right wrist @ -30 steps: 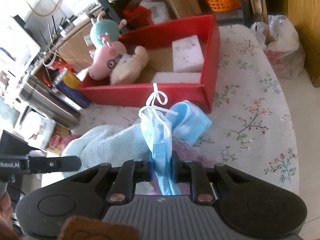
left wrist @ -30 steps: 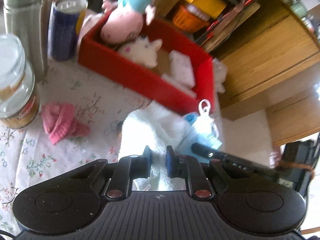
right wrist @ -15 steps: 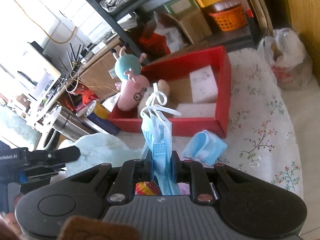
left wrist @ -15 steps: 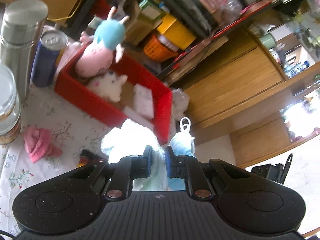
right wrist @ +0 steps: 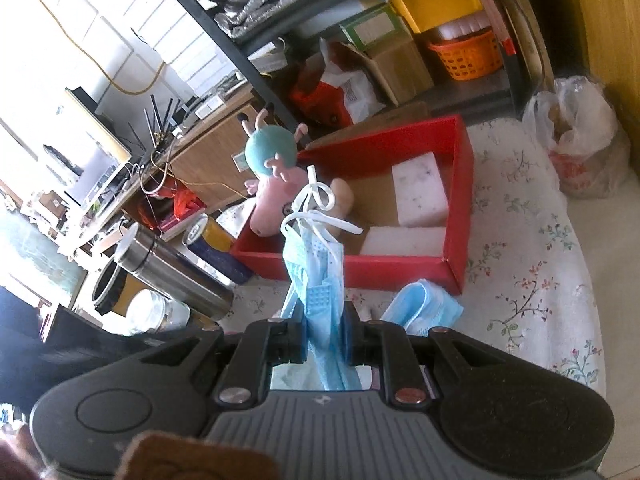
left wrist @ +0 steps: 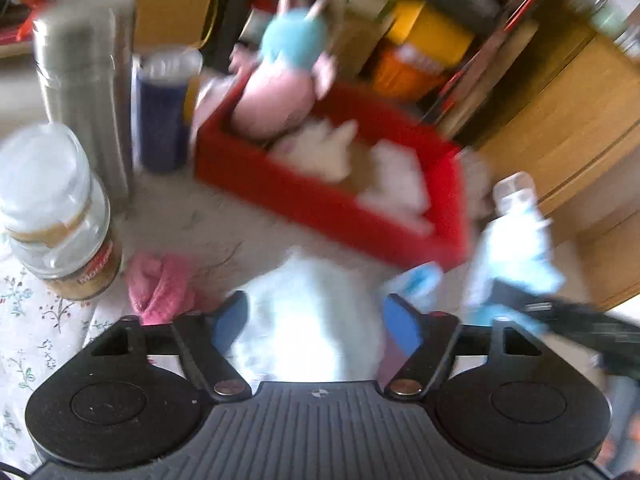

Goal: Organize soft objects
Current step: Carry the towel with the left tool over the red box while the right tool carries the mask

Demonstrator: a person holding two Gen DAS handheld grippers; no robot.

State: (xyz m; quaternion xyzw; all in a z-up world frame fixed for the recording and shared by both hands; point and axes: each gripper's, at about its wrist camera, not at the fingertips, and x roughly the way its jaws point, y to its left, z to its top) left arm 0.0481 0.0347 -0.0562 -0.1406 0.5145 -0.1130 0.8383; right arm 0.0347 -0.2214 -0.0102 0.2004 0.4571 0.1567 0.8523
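So the pale towel [left wrist: 308, 312] is sitting on the floral tablecloth [left wrist: 24, 344] right in front of the red box [left wrist: 320, 204], and it's bunched up between the fingers of our left gripper [left wrist: 316, 320]. Those jaws have just been opening, and they now stand wide on either side of the towel; the frame is too smeared to say whether the pads touch it.

Our right gripper [right wrist: 324, 332] is clamped tight on a blue face mask [right wrist: 320, 280], which sticks up out of the jaws with its white ear loops [right wrist: 316, 208] flopping at the top. A second blue mask [right wrist: 424, 308] lies on the cloth just beside the box's near corner.

Inside the box we've got a pink plush with a teal head [right wrist: 272, 176], a beige plush [right wrist: 340, 204] leaning on it, and two white sponges [right wrist: 420, 188].

Left of the box stand a blue can [left wrist: 164, 116], a steel flask [left wrist: 88, 84] and a glass jar [left wrist: 56, 216], with a pink cloth [left wrist: 164, 284] lying near the jar.
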